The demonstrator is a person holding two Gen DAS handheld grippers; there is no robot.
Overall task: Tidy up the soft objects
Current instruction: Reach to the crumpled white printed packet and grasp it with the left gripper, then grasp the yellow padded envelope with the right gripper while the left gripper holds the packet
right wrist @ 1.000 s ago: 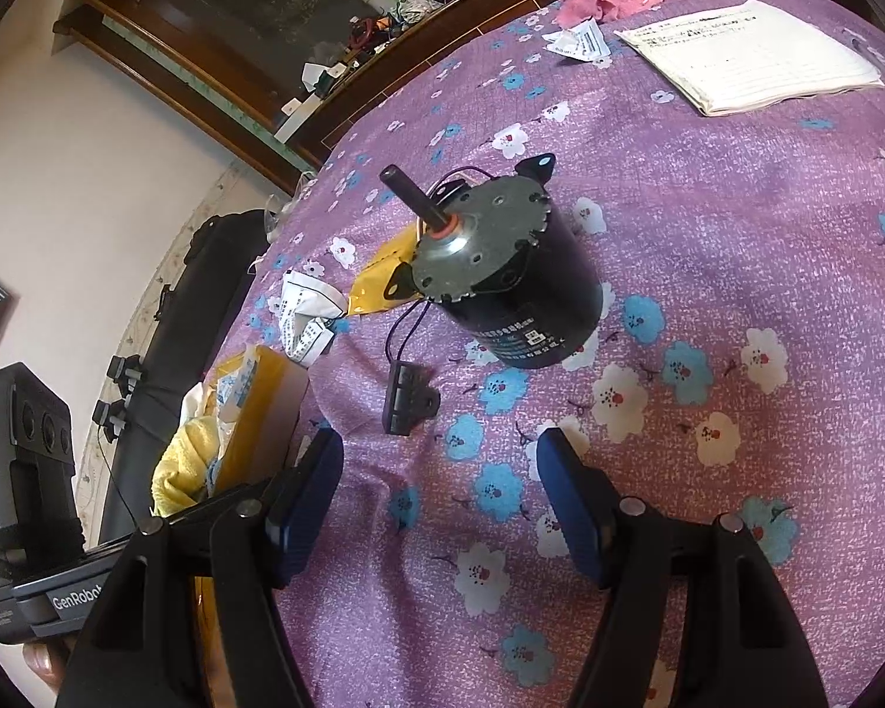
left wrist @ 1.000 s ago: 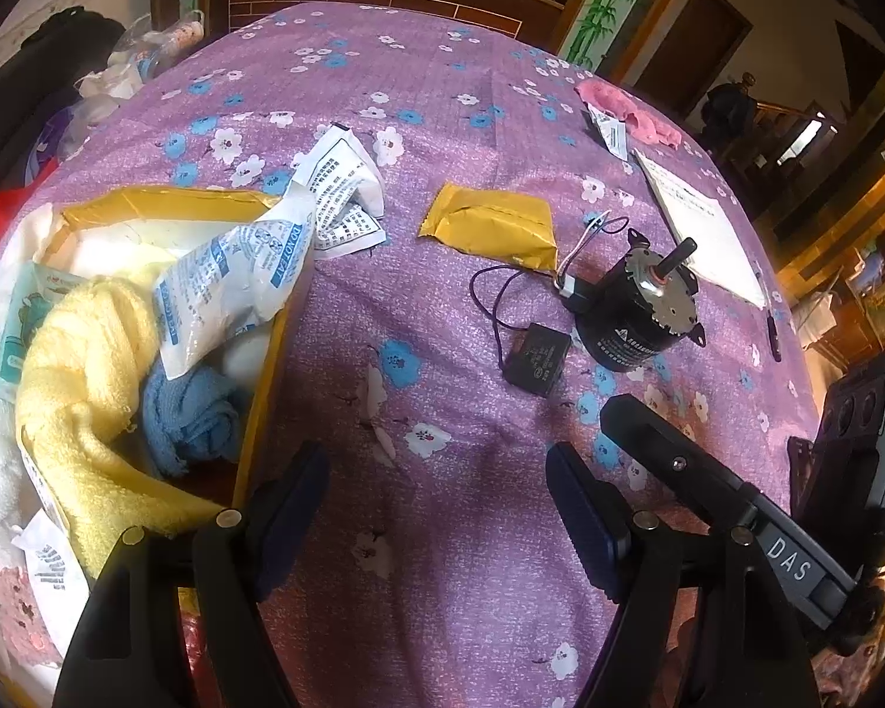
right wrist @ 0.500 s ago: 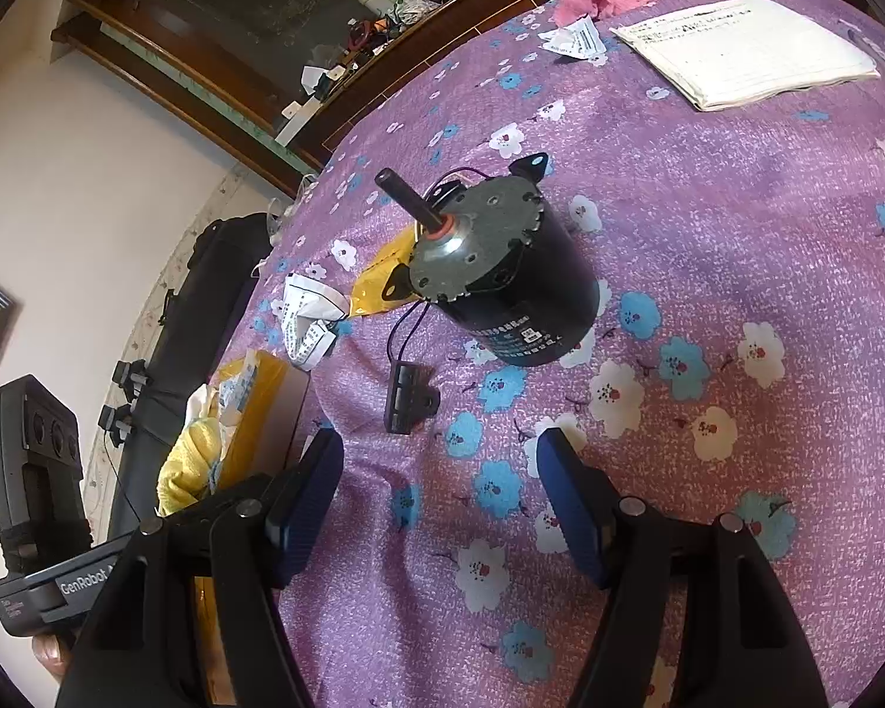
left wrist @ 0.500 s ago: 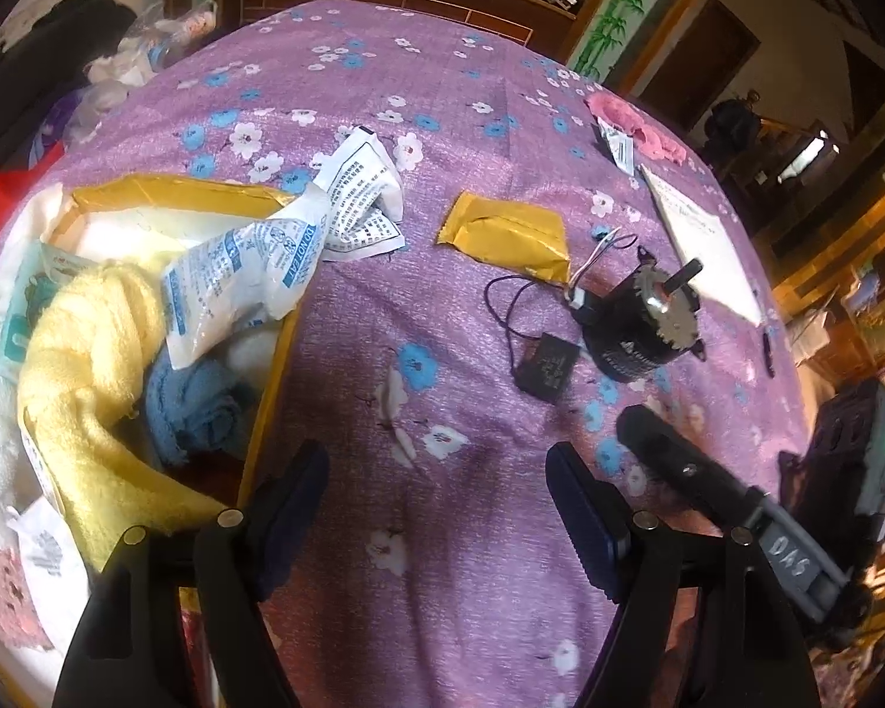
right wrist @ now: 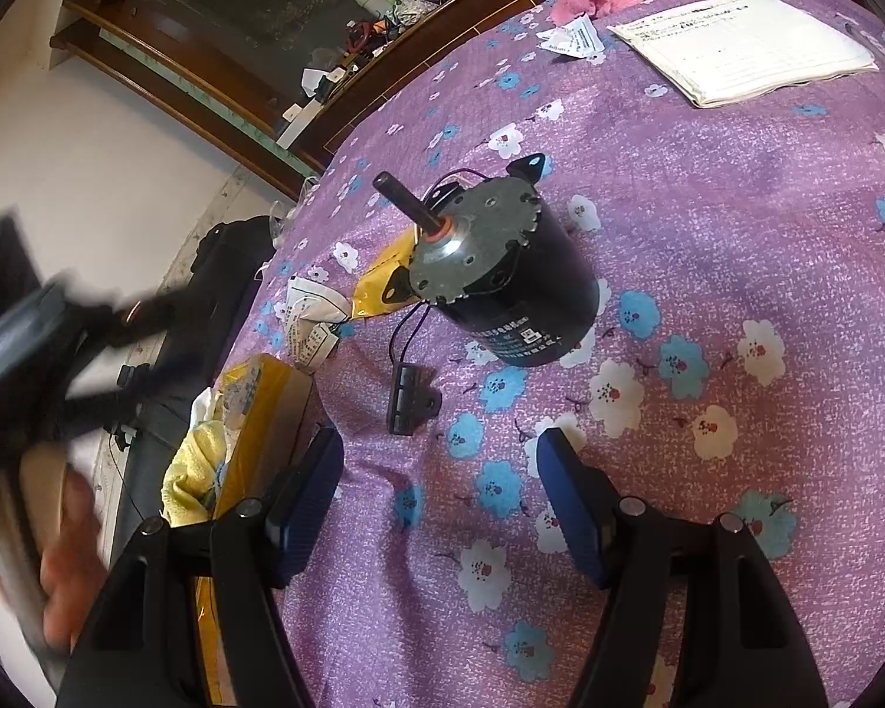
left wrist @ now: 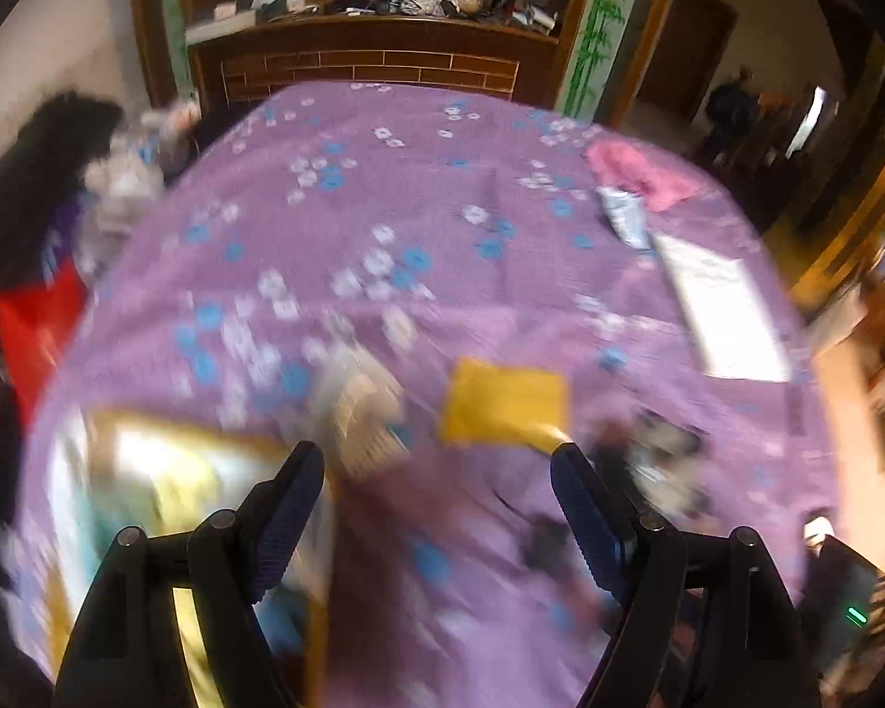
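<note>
Left wrist view: the left gripper hung over the purple flowered table, its jaws opening and nothing between them; the picture was badly smeared.
Just beyond it: a white printed packet lay on the cloth, and beside that a yellow pouch.
Box: a yellow box stood at the lower left of that view, with pale soft things inside, too blurred to name.
Far side: a pink cloth lay near the table's far edge, well apart from the box, with a small packet and a white paper pad close to it.
Right wrist view: the right gripper stood with jaws apart and empty, above bare cloth.
Ahead of it: a black motor with its small black plug on a wire stood on the table; a hard thing, probably no part of the sorting.
Step in hand: I judged the left gripper to be between items, reaching for the next soft thing.
Next move: it called for steadying over the packet or pouch, closing on it, and carrying it to the box; the pink cloth would need a longer reach.
</note>
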